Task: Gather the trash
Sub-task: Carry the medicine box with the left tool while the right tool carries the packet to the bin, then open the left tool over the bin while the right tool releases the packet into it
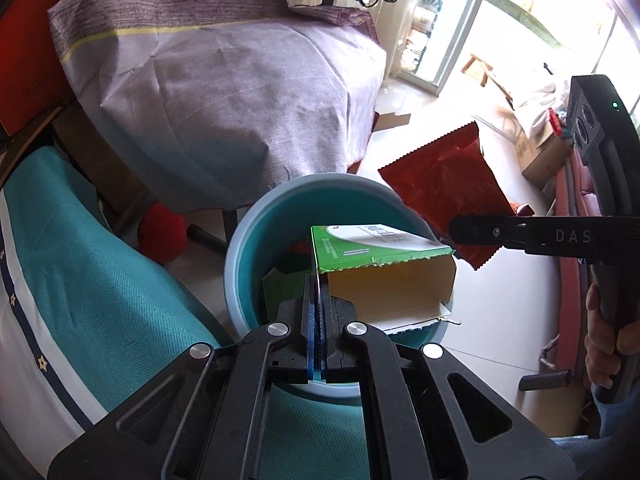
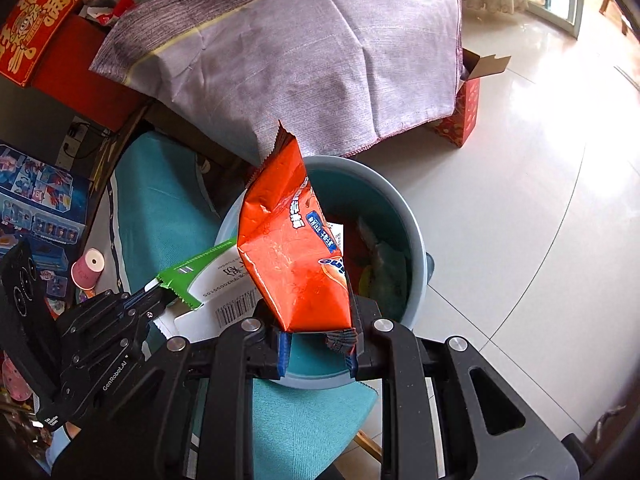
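Over a blue bin [image 1: 240, 248], the left claw [image 1: 319, 312] pinches the torn edge of a green and white box [image 1: 384, 272], its pads pressed together on the cardboard flap. The box hangs just ahead of that claw, open end up, above the bin's mouth. To the right, the right claw [image 2: 316, 344] clamps the bottom seam of an orange wrapper [image 2: 292, 248], which stands upright directly ahead of its fingers [image 2: 283, 350], leaning against the box. Other scraps lie inside the bin beyond the wrapper. A cloth [image 1: 224, 92] covers a large shape behind the bin. Teal fabric [image 1: 80, 280] lies below and left of the left claw.
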The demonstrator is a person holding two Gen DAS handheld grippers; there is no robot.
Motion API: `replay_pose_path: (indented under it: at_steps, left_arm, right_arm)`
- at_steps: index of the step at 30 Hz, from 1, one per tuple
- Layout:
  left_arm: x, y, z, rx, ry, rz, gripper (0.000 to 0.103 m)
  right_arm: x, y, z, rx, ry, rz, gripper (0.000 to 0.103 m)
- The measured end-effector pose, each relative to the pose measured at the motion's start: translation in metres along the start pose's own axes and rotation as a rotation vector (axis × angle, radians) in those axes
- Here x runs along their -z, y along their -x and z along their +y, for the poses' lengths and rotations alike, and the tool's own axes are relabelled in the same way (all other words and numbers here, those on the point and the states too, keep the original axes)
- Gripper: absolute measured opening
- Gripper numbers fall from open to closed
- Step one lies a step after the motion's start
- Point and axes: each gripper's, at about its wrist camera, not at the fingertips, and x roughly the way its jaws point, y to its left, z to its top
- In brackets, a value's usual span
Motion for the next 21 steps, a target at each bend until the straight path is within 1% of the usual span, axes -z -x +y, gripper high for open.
replay_pose_path:
  at_steps: [3, 4, 5, 6, 7, 8, 12, 13, 14, 18, 21]
  left_arm:
    - [0.001, -0.014, 0.004, 0.02, 0.033, 0.034, 0.004]
    - [0.003, -0.018, 0.006, 0.032, 0.047, 0.052, 0.011]
    - [0.005, -0.021, 0.008, 0.038, 0.061, 0.066, 0.024]
    - [0.007, -0.02, 0.01, 0.035, 0.066, 0.066, 0.033]
    - [0.008, -0.018, 0.012, 0.028, 0.07, 0.058, 0.05]
    - [0.01, -0.015, 0.014, 0.018, 0.078, 0.047, 0.061]
    - [0.012, -0.005, 0.019, 0.017, 0.101, 0.041, 0.076]
    - [0.013, -0.003, 0.019, 0.014, 0.105, 0.043, 0.084]
    - [0.015, -0.001, 0.02, 0.014, 0.109, 0.041, 0.088]
    - [0.02, 0.003, 0.018, 0.021, 0.117, 0.055, 0.09]
    - [0.022, 0.001, 0.019, 0.019, 0.123, 0.066, 0.092]
  right_arm:
    - [-0.003, -0.008, 0.001, 0.004, 0.001, 0.019, 0.02]
    - [-0.004, -0.01, 0.001, 0.006, 0.005, 0.024, 0.02]
    - [-0.004, -0.012, 0.002, 0.007, 0.009, 0.028, 0.02]
    - [-0.005, -0.014, 0.003, 0.008, 0.012, 0.032, 0.02]
    - [-0.005, -0.016, 0.005, 0.008, 0.015, 0.034, 0.02]
    - [-0.005, -0.017, 0.006, 0.009, 0.018, 0.037, 0.02]
    - [-0.006, -0.021, 0.009, 0.008, 0.022, 0.045, 0.02]
    - [-0.006, -0.021, 0.01, 0.009, 0.024, 0.046, 0.02]
    - [-0.005, -0.022, 0.01, 0.009, 0.024, 0.048, 0.02]
    - [-0.003, -0.026, 0.01, 0.021, 0.021, 0.062, 0.02]
    - [-0.002, -0.029, 0.013, 0.037, 0.023, 0.065, 0.025]
